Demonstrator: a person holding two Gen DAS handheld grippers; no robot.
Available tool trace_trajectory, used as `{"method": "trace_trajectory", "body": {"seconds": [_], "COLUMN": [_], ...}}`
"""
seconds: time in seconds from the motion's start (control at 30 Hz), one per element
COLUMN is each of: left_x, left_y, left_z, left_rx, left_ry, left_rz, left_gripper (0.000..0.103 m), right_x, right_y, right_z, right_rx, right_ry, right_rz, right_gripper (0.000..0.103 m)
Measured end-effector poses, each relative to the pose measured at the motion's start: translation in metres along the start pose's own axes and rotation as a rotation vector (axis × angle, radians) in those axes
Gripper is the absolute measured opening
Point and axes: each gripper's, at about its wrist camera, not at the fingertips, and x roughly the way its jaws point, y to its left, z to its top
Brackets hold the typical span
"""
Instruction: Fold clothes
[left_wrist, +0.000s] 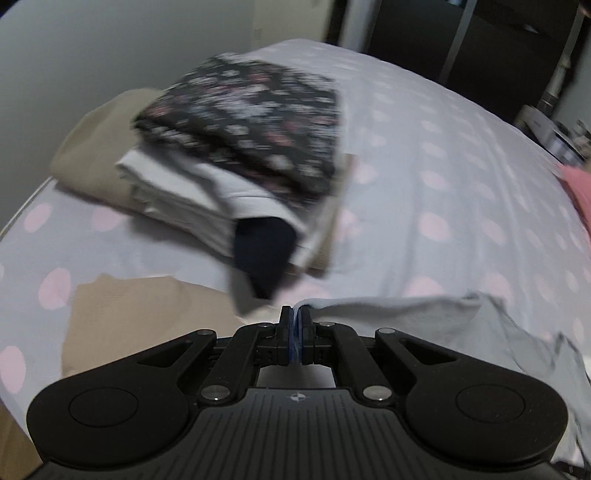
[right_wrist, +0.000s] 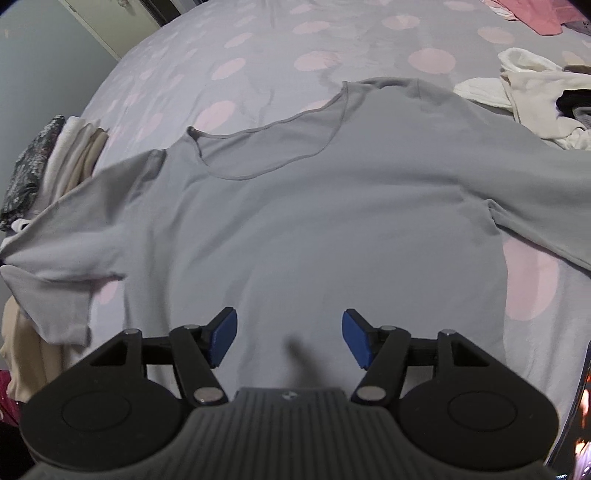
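Note:
A light grey long-sleeved top (right_wrist: 314, 206) lies spread flat on the dotted bedsheet (right_wrist: 258, 55), neckline away from me. My right gripper (right_wrist: 289, 338) hovers open just over its lower body, nothing between the blue pads. In the left wrist view my left gripper (left_wrist: 295, 332) is shut on an edge of the grey top (left_wrist: 424, 314), which trails off to the right. The picture there is motion-blurred.
A stack of folded clothes (left_wrist: 236, 162), floral piece on top, sits ahead of the left gripper, with a beige garment (left_wrist: 140, 314) beside it. Unfolded cream clothes (right_wrist: 532, 96) lie at the right, pink clothes (right_wrist: 535, 14) farther back. A wall (left_wrist: 92, 48) borders the bed.

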Motion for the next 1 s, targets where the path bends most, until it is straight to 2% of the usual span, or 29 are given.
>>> {"method": "trace_trajectory", "body": {"seconds": [0.2,0.37,0.43,0.53,0.6,0.7,0.9,1.0], "left_x": [0.037,0.04,0.033,0.02,0.01,-0.001,0.0,0.004], "left_y": [0.026,0.004,-0.007,-0.025,-0.039,-0.058,-0.089,-0.102], "left_z": [0.003,-0.005,-0.01,-0.022,-0.035,-0.06,-0.129,-0.165], "left_rx": [-0.04,0.062,0.106,0.189,0.253,0.319,0.418,0.514], "left_ry": [0.02,-0.033,-0.062,-0.108,-0.128,-0.125,0.045,0.149], "left_rz": [0.056,0.058,0.048,0.054,0.038,-0.033,-0.213,-0.277], "left_gripper": [0.0,0.003,0.018,0.024,0.025,0.028,0.028,0.028], "right_x": [0.015,0.018,0.019,0.018,0.016,0.013,0.006,0.0], "right_y": [-0.001,0.002,0.005,0.008,0.008,0.006,-0.005,-0.008], "right_z": [0.004,0.002,-0.002,-0.01,-0.017,-0.029,-0.06,-0.076], "right_rx": [-0.028,-0.075,-0.109,-0.158,-0.188,-0.231,-0.29,-0.312], "right_ry": [0.007,0.009,0.013,0.018,0.021,0.031,0.067,0.069], "right_rz": [-0.047,-0.049,-0.058,-0.07,-0.076,-0.081,-0.059,-0.049], "right_gripper": [0.066,0.066,0.066,0.066,0.066,0.066,0.066,0.066]}}
